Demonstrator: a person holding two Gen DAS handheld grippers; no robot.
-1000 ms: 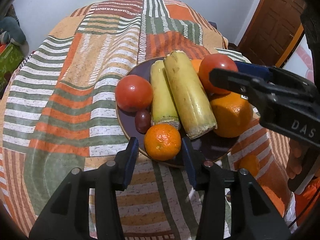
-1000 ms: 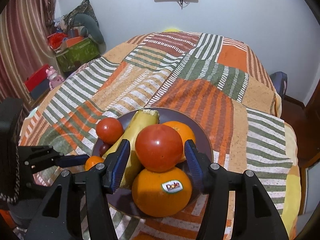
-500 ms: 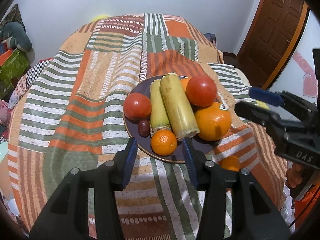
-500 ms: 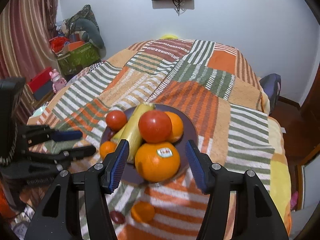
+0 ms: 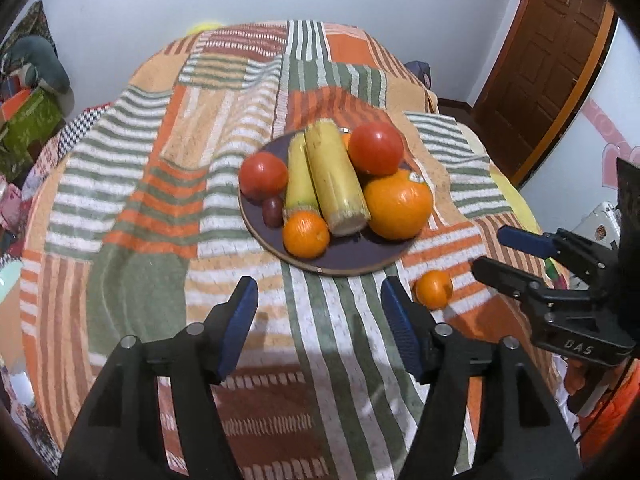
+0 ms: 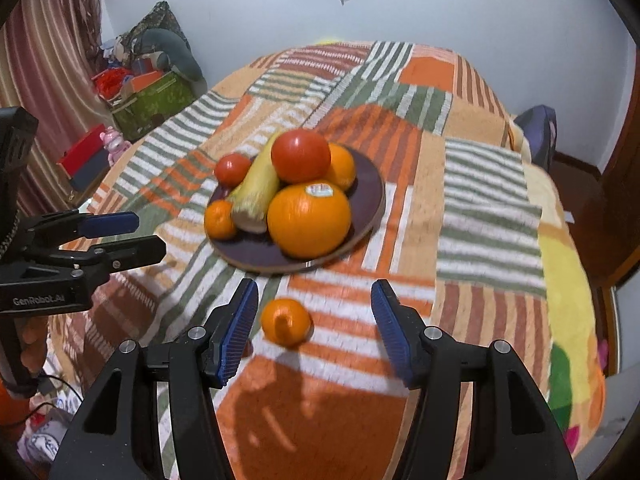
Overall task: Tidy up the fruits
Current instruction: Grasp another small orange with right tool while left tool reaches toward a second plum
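Right wrist view: right gripper (image 6: pixel 312 328) with jaws apart and empty above stray mandarin (image 6: pixel 285 321) on striped blanket (image 6: pixel 488 232), near dark round plate (image 6: pixel 370 200). Left gripper (image 5: pixel 318 326) with jaws opening, nothing between. Likely risks: smooth round mandarin rolling on soft, rumpled weave; heaped orange (image 6: pixel 309 220) and glossy tomato (image 6: pixel 301 156) toppling if nudged.

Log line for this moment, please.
left claw: opening, empty | right claw: open, empty | stray mandarin: on blanket, off plate
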